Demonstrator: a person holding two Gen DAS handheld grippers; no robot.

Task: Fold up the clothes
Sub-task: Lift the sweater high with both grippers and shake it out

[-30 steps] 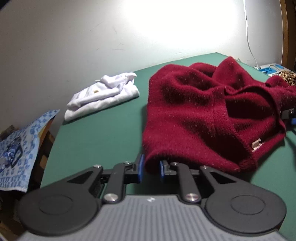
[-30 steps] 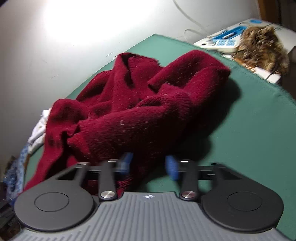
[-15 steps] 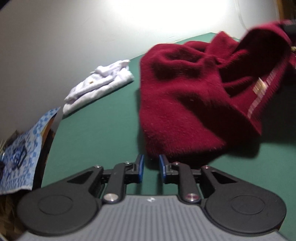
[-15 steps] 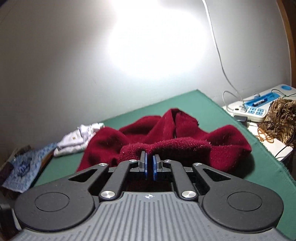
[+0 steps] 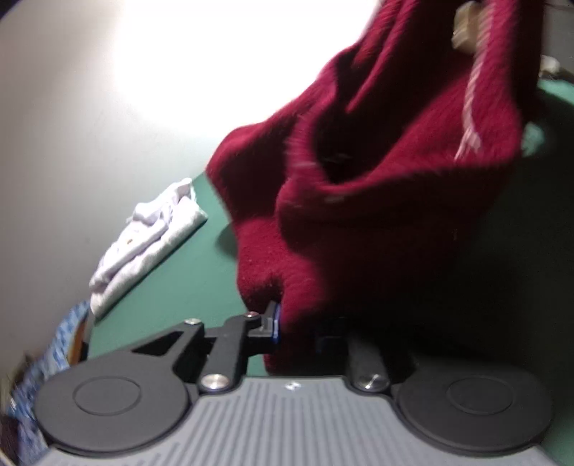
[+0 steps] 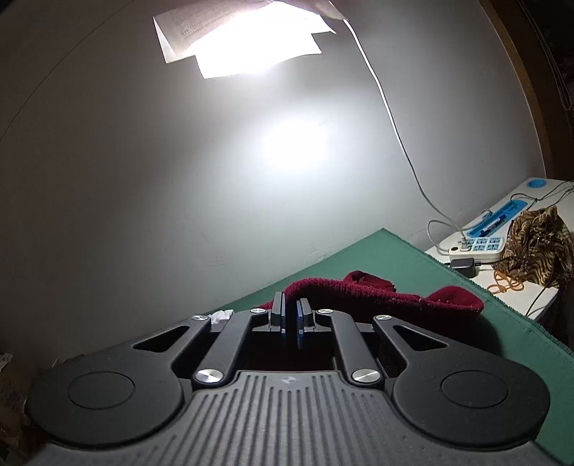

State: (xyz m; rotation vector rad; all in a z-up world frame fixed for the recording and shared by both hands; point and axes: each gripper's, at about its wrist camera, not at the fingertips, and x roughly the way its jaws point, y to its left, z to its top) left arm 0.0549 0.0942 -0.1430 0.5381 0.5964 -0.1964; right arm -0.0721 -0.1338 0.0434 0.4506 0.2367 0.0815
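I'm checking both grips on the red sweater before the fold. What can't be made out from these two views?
- Left wrist view: the left gripper has one pad buried in the red sweater; motion blur smears the cloth edge it has just closed on.
- Right wrist view: the right gripper is shut, but its own frame hides the pinched sweater below.
- Left wrist view: the label is blurred and cut by the top edge.

Wall (image 6: 179,179), grey, fills the upper frame; papers (image 6: 236,39) pinned top centre, glaring under light; white cable (image 6: 394,125) running down from them at right. Side table (image 6: 531,286), right edge: power strip (image 6: 480,247), black adapter (image 6: 462,267), tiger-print cloth (image 6: 534,247). Blue patterned fabric (image 5: 50,365), lower left, left wrist view.
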